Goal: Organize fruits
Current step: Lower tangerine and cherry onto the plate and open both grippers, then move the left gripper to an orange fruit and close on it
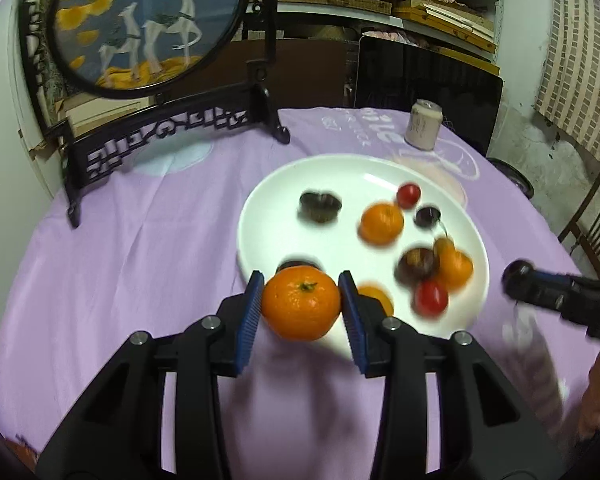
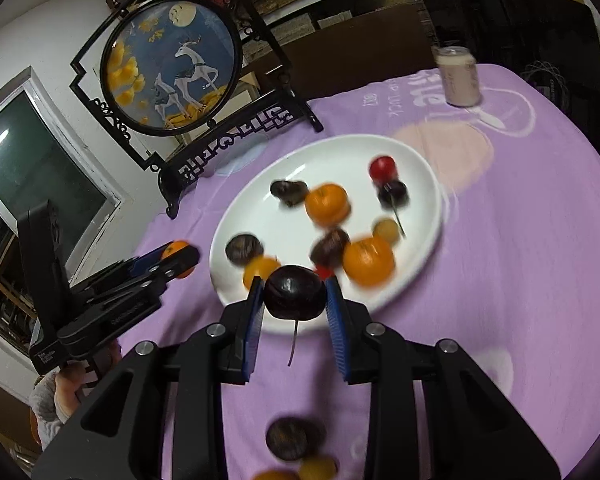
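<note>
My left gripper (image 1: 301,300) is shut on a mandarin orange (image 1: 301,307), held just off the near left rim of a white plate (image 1: 284,184). In the right wrist view that same left gripper (image 2: 180,258) shows at the left, with the orange (image 2: 177,249) in its tips. My right gripper (image 2: 295,298) is shut on a dark cherry (image 2: 295,292) whose stem hangs down, above the plate's near rim (image 2: 424,184). The plate holds several mandarins, dark chestnut-like fruits, red cherry tomatoes and a small yellow fruit. The right gripper's tip (image 1: 518,276) shows at the right in the left wrist view.
A purple cloth (image 1: 140,260) covers the round table. A framed deer screen (image 1: 148,24) on a black stand sits at the back left and a pale can (image 1: 424,124) behind the plate. Loose fruits (image 2: 294,444) lie on the cloth under my right gripper. A chair (image 1: 596,224) stands at the right.
</note>
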A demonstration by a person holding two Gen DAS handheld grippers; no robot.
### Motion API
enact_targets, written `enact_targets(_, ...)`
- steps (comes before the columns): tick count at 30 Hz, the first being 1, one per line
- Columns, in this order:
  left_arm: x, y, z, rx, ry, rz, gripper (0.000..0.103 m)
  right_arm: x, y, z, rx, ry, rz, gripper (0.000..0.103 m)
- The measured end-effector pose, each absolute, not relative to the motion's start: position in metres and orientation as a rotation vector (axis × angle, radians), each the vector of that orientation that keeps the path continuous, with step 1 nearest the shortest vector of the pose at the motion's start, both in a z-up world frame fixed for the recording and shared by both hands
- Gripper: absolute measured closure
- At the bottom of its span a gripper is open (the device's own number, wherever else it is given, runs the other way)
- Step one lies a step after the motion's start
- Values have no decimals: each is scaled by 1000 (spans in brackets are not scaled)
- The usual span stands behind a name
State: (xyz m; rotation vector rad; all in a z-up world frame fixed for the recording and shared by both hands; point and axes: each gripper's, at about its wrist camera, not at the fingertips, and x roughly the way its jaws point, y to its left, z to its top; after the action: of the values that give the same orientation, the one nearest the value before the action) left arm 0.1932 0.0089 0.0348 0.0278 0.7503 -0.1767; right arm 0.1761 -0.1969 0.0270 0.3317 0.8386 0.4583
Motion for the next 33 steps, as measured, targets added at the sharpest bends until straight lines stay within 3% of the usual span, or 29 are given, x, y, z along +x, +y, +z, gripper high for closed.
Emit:
enact_targets(8, 257, 7, 14, -9, 791, -154, 61, 220, -163, 7, 256, 875, 446, 69)
enact_targets(9, 260, 7, 11, -16, 795, -161, 56, 221, -162, 5, 250, 879, 444, 64)
enact_targets(10, 261, 8, 9, -19, 795, -163, 51, 223, -163, 2, 245, 875, 435, 52)
enact_targets(12, 264, 8, 7, -10, 795, -168, 49, 222, -167, 1, 248, 854, 423, 45)
enact_targets(26, 203, 20, 16, -15, 764, -167, 37, 183, -215, 3, 411, 851, 415, 44)
enact_targets(33, 127, 13, 26, 65, 683, -190, 23, 143, -243, -1, 467, 818, 389, 42)
